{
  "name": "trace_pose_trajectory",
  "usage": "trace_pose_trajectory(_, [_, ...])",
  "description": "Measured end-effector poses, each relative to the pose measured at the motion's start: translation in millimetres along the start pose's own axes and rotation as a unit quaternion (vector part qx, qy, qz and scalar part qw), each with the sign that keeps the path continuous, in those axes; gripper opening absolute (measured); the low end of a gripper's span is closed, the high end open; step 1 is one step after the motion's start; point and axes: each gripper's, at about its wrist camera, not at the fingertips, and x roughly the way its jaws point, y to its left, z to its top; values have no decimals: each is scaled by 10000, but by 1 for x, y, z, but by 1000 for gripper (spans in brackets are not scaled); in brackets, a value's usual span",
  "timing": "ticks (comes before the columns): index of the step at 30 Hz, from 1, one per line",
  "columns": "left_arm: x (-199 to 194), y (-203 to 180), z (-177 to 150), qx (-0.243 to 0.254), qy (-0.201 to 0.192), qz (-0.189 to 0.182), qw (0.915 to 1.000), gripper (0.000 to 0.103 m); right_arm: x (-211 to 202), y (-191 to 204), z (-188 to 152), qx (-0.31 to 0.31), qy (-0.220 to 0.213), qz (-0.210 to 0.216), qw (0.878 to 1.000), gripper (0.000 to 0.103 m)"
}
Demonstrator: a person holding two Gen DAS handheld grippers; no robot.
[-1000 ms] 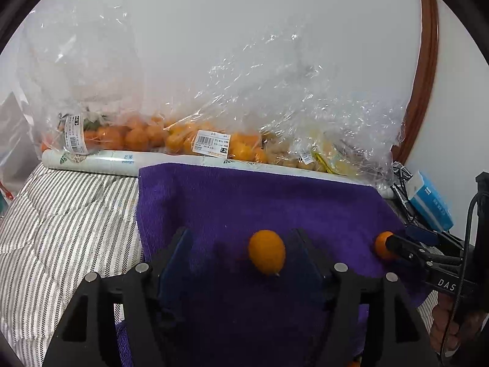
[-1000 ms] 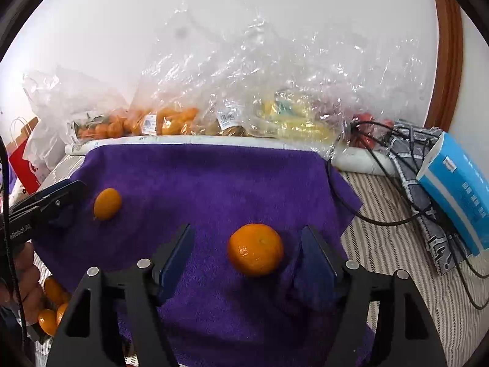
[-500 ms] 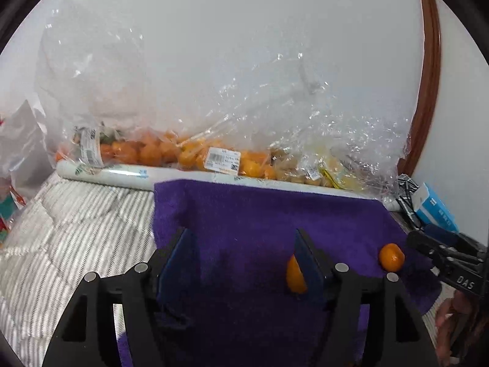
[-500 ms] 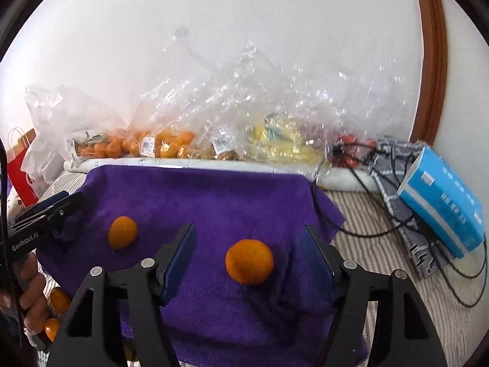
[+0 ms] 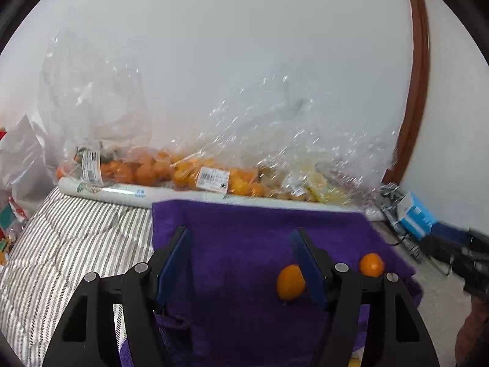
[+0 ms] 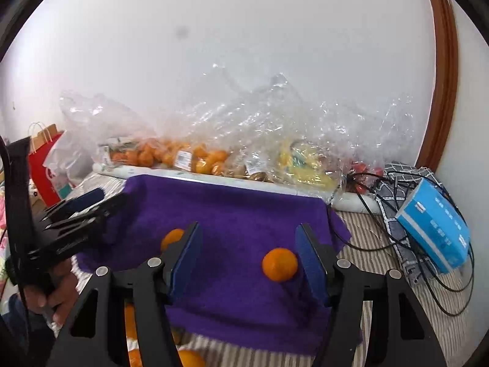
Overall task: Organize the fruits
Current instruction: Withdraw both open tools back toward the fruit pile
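While both grippers hang above the towel (image 6: 244, 214) with jaws wide and nothing between the pads, two pieces of fruit lie loose on the purple cloth: a small oval one (image 5: 290, 281) beside the left gripper's (image 5: 244, 263) right finger, and a rounder mandarin (image 6: 279, 264) near the right gripper's (image 6: 249, 257) right finger. More oranges (image 6: 189, 357) show below the towel's near edge, and the bags (image 6: 214, 156) of fruit line the wall behind. The risk, as it appears, is rolling: the towel drapes over a soft striped bed (image 5: 76, 238), so a finger brushing either fruit off-centre could push it down the slope and off the cloth's edge. The mandarin lies close to one pad rather than centred, so a closing pinch might squirt it sideways; the cables (image 6: 382, 238) just right of the towel could snag a low sweep. Compared with a second ago, both cameras have pulled back and up. The oval fruit was then centred between the left jaws and now lies off to the right; the mandarin has likewise drifted from centre toward the right finger and looks smaller.
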Motion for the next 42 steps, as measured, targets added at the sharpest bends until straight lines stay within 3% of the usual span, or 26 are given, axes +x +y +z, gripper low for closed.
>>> trace_pose_trajectory(6, [-40, 1, 14, -338, -60, -484, 9982, 67, -28, 5, -7, 141, 313, -59, 9994, 64])
trace_pose_trajectory(9, [-58, 9, 13, -468, 142, -555, 9973, 68, -44, 8, -15, 210, 223, -166, 9994, 64])
trace_pose_trajectory(15, [-86, 29, -3, -742, 442, -359, 9956, 68, -65, 12, -29, 404, 135, -72, 9991, 61])
trace_pose_trajectory(26, [-124, 32, -49, -361, 786, 162, 9961, 68, -100, 30, -60, 252, 88, 70, 9996, 59])
trace_pose_trajectory(30, [-128, 35, -69, -201, 944, 486, 9941, 67, -98, 33, -78, 273, 216, 128, 9993, 54])
trace_pose_trajectory(36, [-123, 39, -87, -51, 1292, 596, 9898, 67, -86, 36, -101, 262, 524, 163, 9981, 42])
trace_pose_trajectory(42, [-108, 47, -97, -67, 1591, 789, 9841, 67, -66, 33, -108, 352, 751, 253, 9962, 37])
